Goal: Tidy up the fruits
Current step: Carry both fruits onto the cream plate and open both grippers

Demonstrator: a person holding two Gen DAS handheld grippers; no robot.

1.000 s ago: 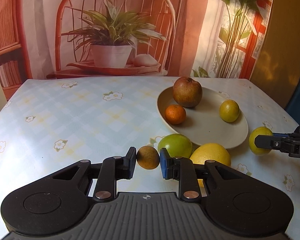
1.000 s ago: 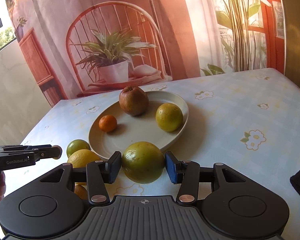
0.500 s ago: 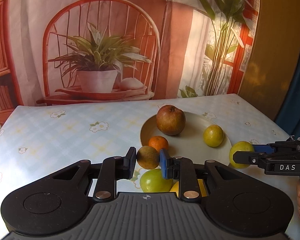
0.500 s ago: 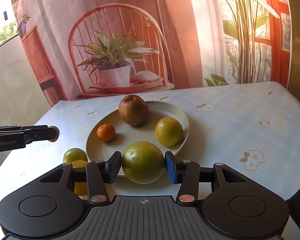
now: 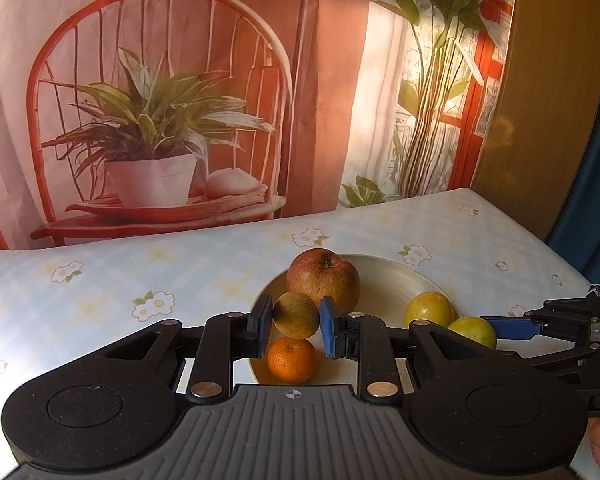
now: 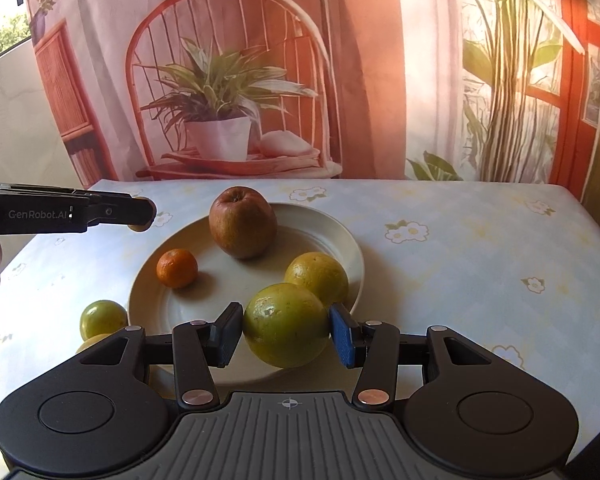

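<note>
Left wrist view: my left gripper [image 5: 296,325] is closed on a small brownish-green fruit [image 5: 296,315], with both pads pressed against its sides. The fruit is held above the near-left rim of the plate [image 5: 384,292].

Plate contents:
- An apple [image 5: 323,278] lies straight ahead of my left fingers, just beyond the held fruit.
- A small orange [image 5: 291,359] lies directly below the held fruit, near the plate's left rim.
- A yellow fruit [image 5: 429,309] lies ahead and to the right, by the right rim.

In the right wrist view, my right gripper [image 6: 286,334] is closed partway on a large yellow-green fruit [image 6: 286,325], one pad on each side. This fruit sits over the plate's near rim [image 6: 260,372] and appears to touch the yellow fruit [image 6: 317,276] just beyond it; I cannot tell whether it rests on the plate.

Off the plate, a green fruit [image 6: 103,319] lies on the table left of my right gripper, just outside the plate's rim, with another yellow piece [image 6: 94,341] partly hidden behind the gripper body.

Clearance: the table [image 6: 460,264] is open to the right of my right gripper as far as its right edge. The left gripper [image 6: 140,212] reaches in from the left, above the table just outside the plate's far-left rim. The table's far edge meets a printed backdrop [image 6: 228,80].
</note>
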